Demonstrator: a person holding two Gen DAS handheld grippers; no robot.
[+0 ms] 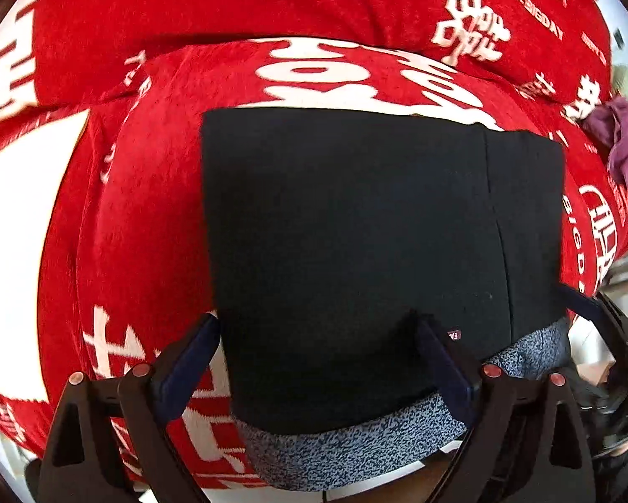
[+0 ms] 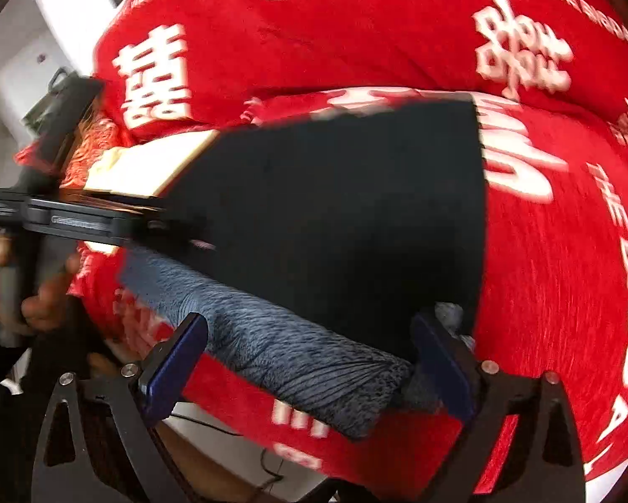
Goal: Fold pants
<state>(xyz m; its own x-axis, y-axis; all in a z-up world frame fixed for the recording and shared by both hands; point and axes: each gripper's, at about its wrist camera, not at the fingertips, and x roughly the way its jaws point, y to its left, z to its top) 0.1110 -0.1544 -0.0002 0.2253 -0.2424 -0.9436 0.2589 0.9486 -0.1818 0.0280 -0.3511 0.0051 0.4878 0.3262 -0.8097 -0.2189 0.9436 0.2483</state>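
I see the pants (image 1: pixel 356 243) lying folded into a dark block on the red blanket (image 1: pixel 154 193), their speckled grey waistband (image 1: pixel 347 448) along the near edge. My left gripper (image 1: pixel 318 348) hangs over that near edge with its jaws spread wide, nothing pinched between the pads. My right gripper (image 2: pixel 310 356) is wide too, straddling the waistband without squeezing it. A hand (image 2: pixel 16 285) holds the left gripper's handle at the right view's edge. A purple cloth (image 1: pixel 620 142) lies far off.
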